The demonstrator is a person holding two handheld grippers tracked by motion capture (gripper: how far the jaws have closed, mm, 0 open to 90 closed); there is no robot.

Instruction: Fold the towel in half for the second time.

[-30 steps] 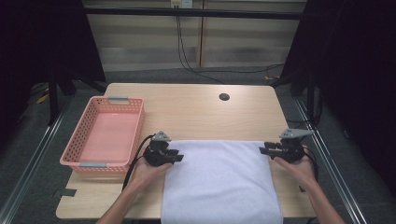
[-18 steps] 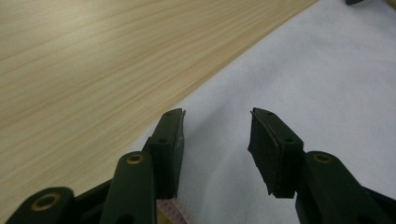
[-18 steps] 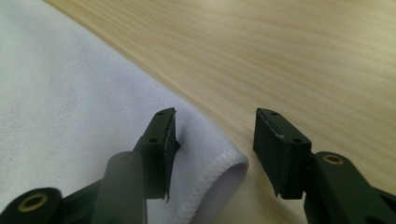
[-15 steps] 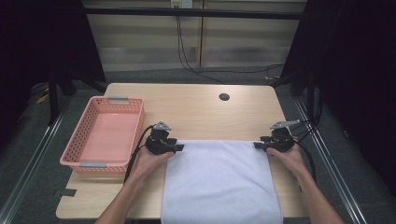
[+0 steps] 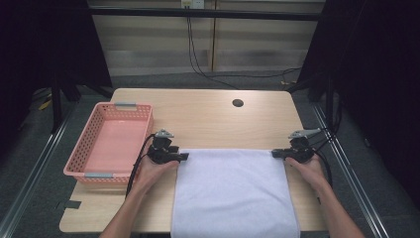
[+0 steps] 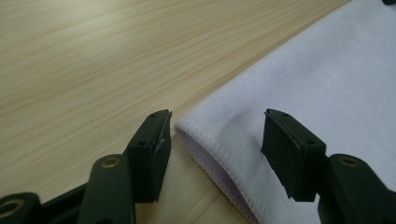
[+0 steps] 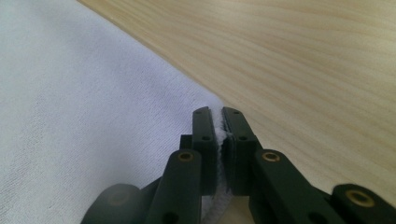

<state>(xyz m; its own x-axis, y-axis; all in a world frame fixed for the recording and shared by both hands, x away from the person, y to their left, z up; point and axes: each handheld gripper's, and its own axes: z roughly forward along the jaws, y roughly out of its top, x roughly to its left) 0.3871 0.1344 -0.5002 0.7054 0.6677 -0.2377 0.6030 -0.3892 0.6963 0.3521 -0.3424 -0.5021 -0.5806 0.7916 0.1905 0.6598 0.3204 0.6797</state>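
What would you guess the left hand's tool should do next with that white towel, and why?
Probably close the left gripper on the towel corner. Its jaws, which have just been opening, stand apart with the hemmed corner lying between them, not pinched. The right gripper has just closed and already clamps the other far corner, so gripping the left side likely comes before lifting or folding.

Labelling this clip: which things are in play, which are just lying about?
In play:
white towel
left gripper, open around a far corner
right gripper, shut on the other far corner

Lying about:
pink basket
table
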